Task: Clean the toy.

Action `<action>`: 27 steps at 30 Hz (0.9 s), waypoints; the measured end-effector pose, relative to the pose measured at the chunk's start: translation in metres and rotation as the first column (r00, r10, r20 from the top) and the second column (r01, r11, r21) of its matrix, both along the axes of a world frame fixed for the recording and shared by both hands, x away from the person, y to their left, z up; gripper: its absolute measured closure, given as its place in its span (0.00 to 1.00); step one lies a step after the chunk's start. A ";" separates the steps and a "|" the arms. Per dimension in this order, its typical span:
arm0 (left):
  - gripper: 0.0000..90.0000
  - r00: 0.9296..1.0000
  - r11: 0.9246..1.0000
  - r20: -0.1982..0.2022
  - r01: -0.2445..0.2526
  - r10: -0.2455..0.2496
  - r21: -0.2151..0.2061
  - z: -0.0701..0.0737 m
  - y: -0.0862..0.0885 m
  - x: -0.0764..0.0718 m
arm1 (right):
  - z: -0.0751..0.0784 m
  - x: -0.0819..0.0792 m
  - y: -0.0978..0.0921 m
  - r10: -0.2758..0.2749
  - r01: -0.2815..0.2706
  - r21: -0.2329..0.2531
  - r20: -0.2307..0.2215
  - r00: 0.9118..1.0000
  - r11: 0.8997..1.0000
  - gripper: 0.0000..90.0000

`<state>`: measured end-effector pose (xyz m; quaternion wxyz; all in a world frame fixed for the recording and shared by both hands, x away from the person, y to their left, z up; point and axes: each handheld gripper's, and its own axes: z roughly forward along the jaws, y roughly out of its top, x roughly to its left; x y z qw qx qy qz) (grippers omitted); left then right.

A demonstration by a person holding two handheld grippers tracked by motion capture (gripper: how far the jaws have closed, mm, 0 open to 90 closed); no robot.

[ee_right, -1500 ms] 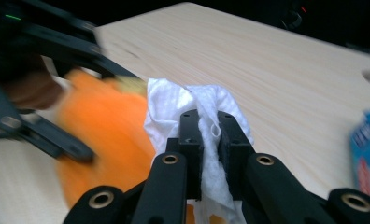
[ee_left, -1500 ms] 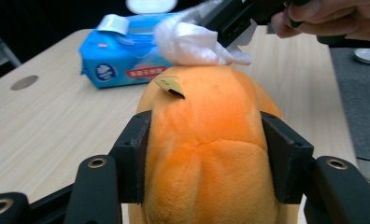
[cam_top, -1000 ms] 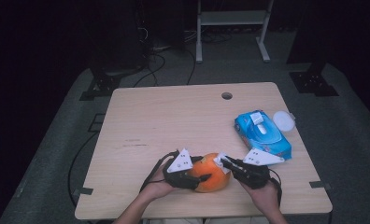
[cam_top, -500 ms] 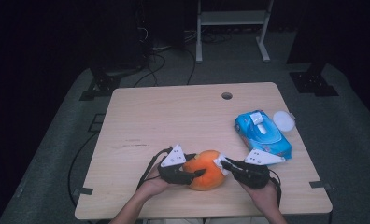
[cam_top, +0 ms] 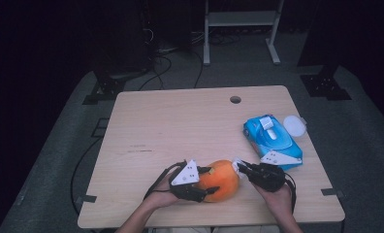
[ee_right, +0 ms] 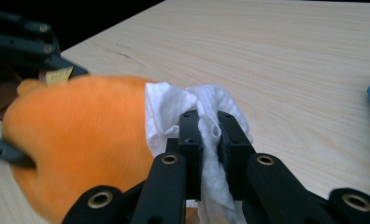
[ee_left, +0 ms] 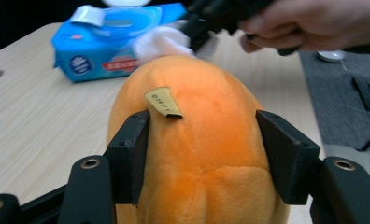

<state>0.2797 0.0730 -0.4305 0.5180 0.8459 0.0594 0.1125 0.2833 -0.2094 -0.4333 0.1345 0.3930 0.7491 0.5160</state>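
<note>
Your left gripper (cam_top: pixel 207 180) and right gripper (cam_top: pixel 240 166) are black, each topped by a pale grey three-cornered plate and trailing a black cable. Their blocky black fingers (ee_left: pixel 129 154) hang on linkage arms with brass-ringed pivot holes. Your forearms are bare.

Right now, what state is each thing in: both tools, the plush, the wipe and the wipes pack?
Left tool: shut on the plush, one jaw on each side.
Right tool: shut on the wipe.
Plush: on the table, clamped.
Wipe: bunched, pressed to the plush.
Pack: flat on the table, lid flipped open.
</note>
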 end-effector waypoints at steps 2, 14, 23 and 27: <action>0.42 1.000 1.000 0.016 0.023 -0.023 0.010 0.000 -0.004 -0.004 | 0.000 0.001 -0.002 -0.002 0.002 0.002 -0.003 1.000 1.000 0.90; 0.32 0.998 0.999 -0.026 -0.051 0.052 0.019 0.001 -0.007 0.001 | 0.019 -0.015 0.017 0.089 -0.088 -0.012 0.061 0.994 0.996 0.90; 0.45 0.991 0.997 0.132 -0.023 0.012 0.077 0.000 -0.017 -0.008 | 0.022 -0.014 0.012 0.084 -0.084 0.005 0.079 0.993 0.996 0.90; 0.44 0.993 0.997 0.114 0.003 -0.012 0.078 -0.002 -0.012 -0.006 | 0.005 -0.002 0.002 0.037 -0.037 -0.006 0.001 0.999 0.999 0.90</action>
